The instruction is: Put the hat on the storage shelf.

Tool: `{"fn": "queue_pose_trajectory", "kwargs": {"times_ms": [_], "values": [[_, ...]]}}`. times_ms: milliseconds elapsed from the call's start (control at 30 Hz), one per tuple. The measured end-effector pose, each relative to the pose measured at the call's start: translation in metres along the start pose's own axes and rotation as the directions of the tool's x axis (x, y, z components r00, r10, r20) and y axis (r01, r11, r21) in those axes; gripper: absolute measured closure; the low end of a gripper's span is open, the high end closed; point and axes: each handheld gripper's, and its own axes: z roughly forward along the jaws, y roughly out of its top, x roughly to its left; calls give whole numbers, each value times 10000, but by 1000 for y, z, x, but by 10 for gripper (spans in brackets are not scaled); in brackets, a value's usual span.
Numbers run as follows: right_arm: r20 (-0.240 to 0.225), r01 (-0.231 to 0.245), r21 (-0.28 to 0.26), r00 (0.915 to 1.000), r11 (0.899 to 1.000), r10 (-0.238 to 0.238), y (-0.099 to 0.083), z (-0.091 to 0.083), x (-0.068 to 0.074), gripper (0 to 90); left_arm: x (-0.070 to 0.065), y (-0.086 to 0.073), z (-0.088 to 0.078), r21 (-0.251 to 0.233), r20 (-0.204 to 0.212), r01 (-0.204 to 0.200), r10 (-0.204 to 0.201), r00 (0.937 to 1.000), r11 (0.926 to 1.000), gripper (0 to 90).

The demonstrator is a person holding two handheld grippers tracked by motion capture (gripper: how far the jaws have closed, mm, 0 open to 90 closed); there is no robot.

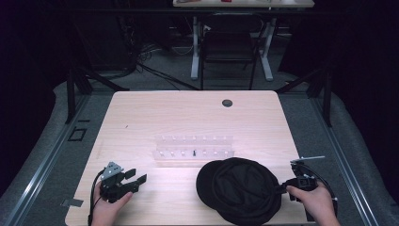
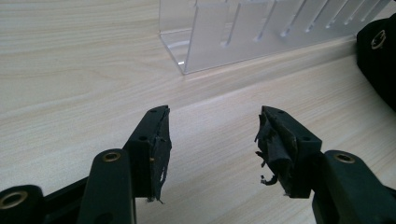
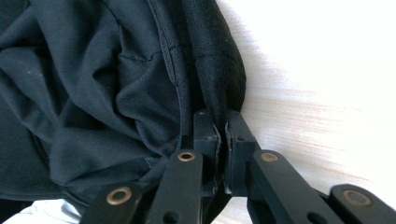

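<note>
Black fabric, a cap [image 1: 242, 188], lies at the near right of the pale wooden worktop [image 1: 188, 113] in the high view, just in front of a clear plastic rack [image 1: 194, 147], with the right claw [image 1: 281, 189] at the cap's right edge and the left claw [image 1: 137, 178] well apart at the near left. From the left gripper view, the left claw [image 2: 212, 140] stands open over bare wood, nothing between its jaws, the rack [image 2: 261, 28] ahead. From the right gripper view, the right claw [image 3: 222, 123] is pinched tight on the cap's [image 3: 102, 84] stitched edge.
</note>
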Motion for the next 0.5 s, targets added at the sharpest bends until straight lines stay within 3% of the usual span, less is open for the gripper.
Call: {"fn": "queue_pose_trajectory", "kwargs": {"times_ms": [167, 200, 400, 500], "values": [[8, -34, 92, 10000, 10000, 34, -1, -6, -2, 870, 0, 0, 0, 20, 3, 3, -3, 10000, 10000, 439], [-483, -100, -25, 9988, 9999, 98, -1, -6, -4, 872, 0, 0, 0, 19, -1, 4, -4, 10000, 10000, 439], [-1155, -320, -424, 9929, 9986, 269, -4, -17, -4, 876, 0, 0, 0, 35, 5, -14, 14, 10000, 10000, 440], [-970, -194, -344, 9952, 9992, 160, -4, -22, -3, 876, -1, 0, 0, -11, -20, -7, 6, 10000, 10000, 440]]}}
